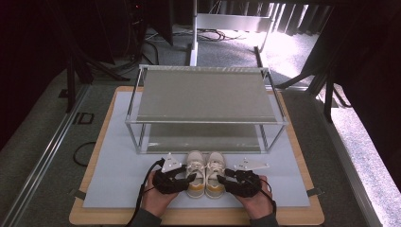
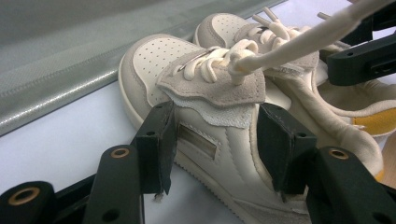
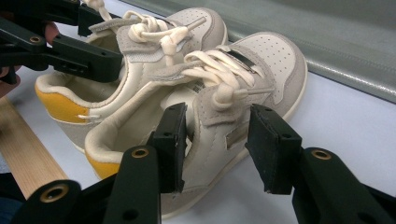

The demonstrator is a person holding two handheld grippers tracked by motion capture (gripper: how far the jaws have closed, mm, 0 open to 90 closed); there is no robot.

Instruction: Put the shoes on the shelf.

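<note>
So there's a pair of little cream sneakers sitting side by side at about 6 o'clock on the pale mat (image 1: 118, 184), toes pointing at the metal shelf rack (image 1: 205, 101) just behind them at 12. Left shoe (image 1: 195, 172) and right shoe (image 1: 215, 172) are touching each other. Both are off-white leather with greyish suede patches, perforated toe caps, chunky cream laces and a mustard-yellow heel. There's a small rectangular tag on each side panel.

The left gripper (image 2: 212, 140) straddles the outer wall of the left shoe at the collar, one pad outside against the side panel, the other inside the opening. It's roughly half open, and I honestly can't tell if the pads are pressing yet.

The right gripper (image 3: 217, 140) is doing the same on the right shoe: one pad tucked inside by the tongue, the other out past the side panel with a visible gap, so not gripping.
</note>
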